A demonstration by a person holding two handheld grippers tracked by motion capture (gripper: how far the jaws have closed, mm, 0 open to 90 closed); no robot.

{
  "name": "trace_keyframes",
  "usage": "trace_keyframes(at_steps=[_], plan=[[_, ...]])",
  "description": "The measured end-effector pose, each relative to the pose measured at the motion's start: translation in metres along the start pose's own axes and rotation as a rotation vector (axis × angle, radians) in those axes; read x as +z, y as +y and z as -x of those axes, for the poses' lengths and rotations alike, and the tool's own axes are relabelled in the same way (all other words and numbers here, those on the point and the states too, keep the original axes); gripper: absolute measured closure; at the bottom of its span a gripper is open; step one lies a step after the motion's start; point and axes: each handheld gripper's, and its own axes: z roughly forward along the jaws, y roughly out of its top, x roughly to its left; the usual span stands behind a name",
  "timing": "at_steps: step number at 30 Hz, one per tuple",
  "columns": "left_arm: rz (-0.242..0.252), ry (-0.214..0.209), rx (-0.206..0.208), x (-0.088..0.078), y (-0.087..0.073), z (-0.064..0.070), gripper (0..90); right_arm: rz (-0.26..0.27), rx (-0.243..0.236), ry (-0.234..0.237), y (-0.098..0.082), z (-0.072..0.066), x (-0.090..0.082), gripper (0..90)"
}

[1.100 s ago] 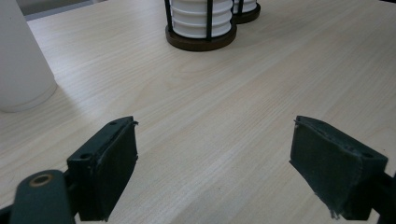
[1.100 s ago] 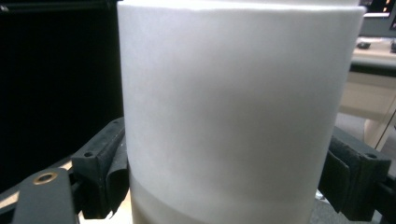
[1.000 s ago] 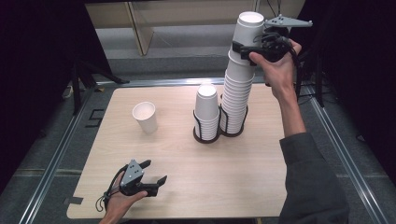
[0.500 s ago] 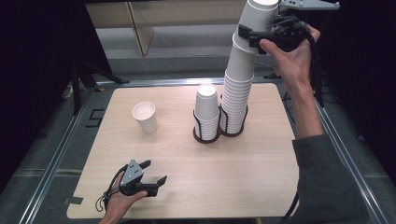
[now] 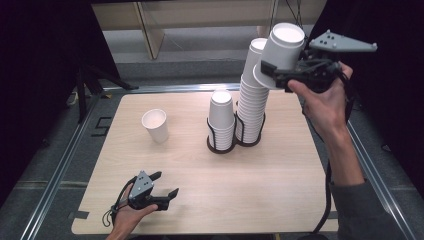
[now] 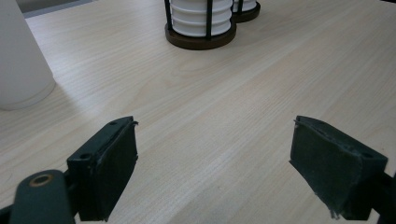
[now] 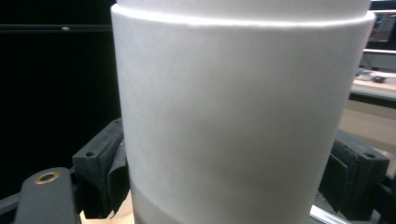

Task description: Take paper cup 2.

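Nearest the person, the left gripper [image 5: 159, 196] rests on the front of the wooden table [image 5: 280, 190] with its jaws spread wide and empty, likely parked while the other hand works. Farther back a single paper cup [image 5: 155, 125] stands upright by itself at the left, well apart from the short cup stack [image 5: 222, 117] and tall cup stack [image 5: 253, 95], each caged in a black wire holder [image 5: 221, 145] that keeps it upright. Highest and farthest, the right gripper [image 5: 272, 72] is clamped around one white cup [image 5: 282, 52], tilted and held in the air just beside the tall stack's top, apparently lifted free so it can be set down alone.
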Motion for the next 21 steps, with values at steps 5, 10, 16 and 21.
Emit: trace_keyframes(at_steps=[5, 10, 16, 21], plan=[[-0.002, 0.003, 0.001, 0.000, 0.000, 0.000, 14.3, -0.009, 0.006, 0.057, -0.030, -0.019, -0.010, 16.4], [-0.004, 0.005, 0.014, -0.001, 0.000, -0.002, 14.3, -0.020, 0.027, 0.106, -0.063, -0.035, -0.015, 16.3], [0.001, 0.008, 0.009, 0.000, 0.000, -0.002, 14.3, -0.063, 0.029, 0.152, -0.102, -0.052, -0.005, 16.4], [0.003, 0.014, 0.003, -0.002, 0.001, -0.003, 14.3, -0.097, 0.025, 0.203, -0.135, -0.071, 0.014, 16.3]])
